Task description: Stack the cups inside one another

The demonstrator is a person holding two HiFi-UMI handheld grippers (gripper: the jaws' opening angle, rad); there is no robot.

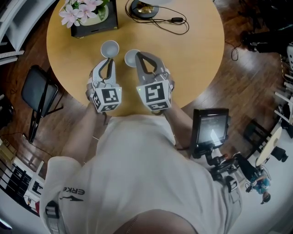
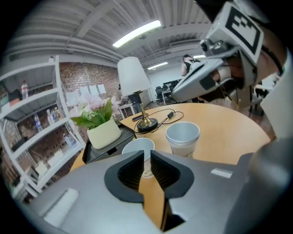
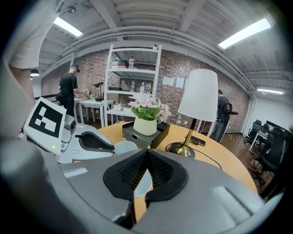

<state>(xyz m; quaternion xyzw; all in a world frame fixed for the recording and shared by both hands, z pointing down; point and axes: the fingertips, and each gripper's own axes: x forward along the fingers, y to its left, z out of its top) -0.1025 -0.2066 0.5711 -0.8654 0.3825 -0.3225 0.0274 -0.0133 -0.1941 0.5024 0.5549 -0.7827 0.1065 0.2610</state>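
Two white paper cups stand upright and apart near the front of the round wooden table (image 1: 197, 55): the left cup (image 1: 110, 47) and the right cup (image 1: 130, 57). My left gripper (image 1: 110, 61) points at the left cup (image 2: 137, 147) from just in front; its jaws stand a narrow gap apart with nothing between them. The right cup (image 2: 183, 137) stands beside it. My right gripper (image 1: 139, 55) hangs over the near rim of the right cup (image 3: 145, 181), jaws shut and empty. In the right gripper view the left cup (image 3: 124, 147) sits next to the left gripper (image 3: 96, 142).
A black tray with a potted flower (image 1: 87, 16) sits at the table's far left. A lamp base (image 1: 144, 9) with a looping cable (image 1: 176, 20) is at the back. A folding chair (image 1: 39, 91) stands left, a screen on a stand (image 1: 210, 128) right.
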